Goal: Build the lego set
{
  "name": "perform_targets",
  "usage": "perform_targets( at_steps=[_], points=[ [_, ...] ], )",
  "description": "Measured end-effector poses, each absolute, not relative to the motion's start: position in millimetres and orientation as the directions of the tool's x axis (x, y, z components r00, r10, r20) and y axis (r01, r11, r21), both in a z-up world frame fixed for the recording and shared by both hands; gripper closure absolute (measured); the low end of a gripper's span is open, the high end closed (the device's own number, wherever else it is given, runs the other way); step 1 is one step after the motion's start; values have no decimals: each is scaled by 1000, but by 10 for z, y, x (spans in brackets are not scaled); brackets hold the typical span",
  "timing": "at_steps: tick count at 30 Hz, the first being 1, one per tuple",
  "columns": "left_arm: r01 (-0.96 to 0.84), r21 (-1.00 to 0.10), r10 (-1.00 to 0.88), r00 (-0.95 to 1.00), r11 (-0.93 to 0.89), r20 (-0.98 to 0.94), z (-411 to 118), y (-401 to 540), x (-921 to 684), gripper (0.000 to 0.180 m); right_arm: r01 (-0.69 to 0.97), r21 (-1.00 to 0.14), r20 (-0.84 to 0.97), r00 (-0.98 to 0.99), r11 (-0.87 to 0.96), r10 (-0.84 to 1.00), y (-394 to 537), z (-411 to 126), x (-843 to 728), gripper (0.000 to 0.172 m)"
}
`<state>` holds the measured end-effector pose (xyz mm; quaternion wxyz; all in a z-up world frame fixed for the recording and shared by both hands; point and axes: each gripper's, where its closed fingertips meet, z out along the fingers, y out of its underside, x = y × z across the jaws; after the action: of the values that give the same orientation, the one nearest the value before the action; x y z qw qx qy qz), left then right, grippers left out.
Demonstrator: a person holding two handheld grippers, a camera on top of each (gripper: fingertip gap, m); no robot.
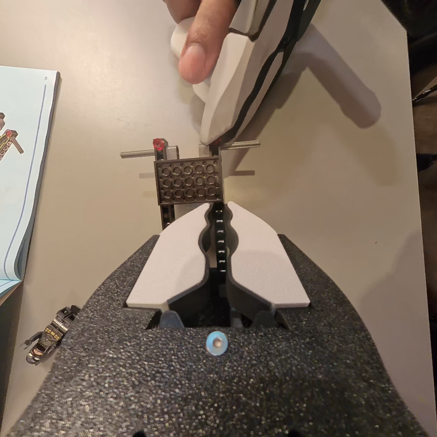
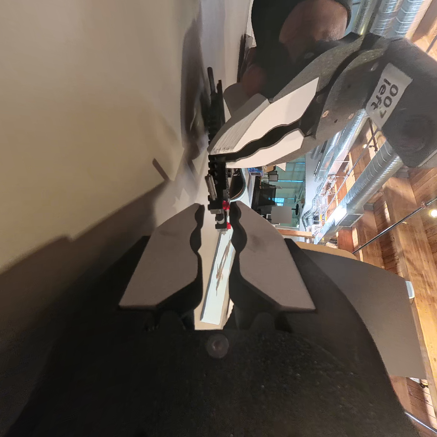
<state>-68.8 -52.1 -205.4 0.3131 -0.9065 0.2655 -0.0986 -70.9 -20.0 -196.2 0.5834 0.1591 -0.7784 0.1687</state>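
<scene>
My left gripper (image 1: 218,205) is shut on a black holed beam (image 1: 221,236) of a small brick assembly held above the table. The assembly carries a black studded plate (image 1: 189,182), a grey axle (image 1: 137,153) and a red clear stud (image 1: 159,143). My right gripper (image 1: 212,142) comes in from the upper right, its tips at the assembly's far right corner, where a second red stud shows. In the right wrist view my right gripper (image 2: 217,207) stands open around that end of the assembly (image 2: 218,179). The red stud (image 2: 225,205) lies by the right finger, with a gap at the left one.
An open instruction booklet (image 1: 23,165) lies at the table's left edge. A small dark minifigure (image 1: 49,335) lies at the lower left by my left gripper. A person's finger (image 1: 196,54) rests on the right gripper. The beige table (image 1: 307,212) ends at the right. The grippers are tip to tip, or close to it. The left tips stand about 15 cm off the small dark minifigure (image 1: 49,335).
</scene>
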Motion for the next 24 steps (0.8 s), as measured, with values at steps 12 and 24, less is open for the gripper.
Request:
perform_targets(
  at_steps=[12, 24],
  points=[
    [-413, -635, -556, 831, -653, 32, -2043, -521, -654, 173, -439, -89, 957, -287, 894, -45, -184, -1948, -692, 155],
    [-408, -642, -562, 826, -649, 43, -2049, -517, -631, 173, -420, -128, 936, -351, 899, -30, -175, -1956, -654, 157]
  ],
)
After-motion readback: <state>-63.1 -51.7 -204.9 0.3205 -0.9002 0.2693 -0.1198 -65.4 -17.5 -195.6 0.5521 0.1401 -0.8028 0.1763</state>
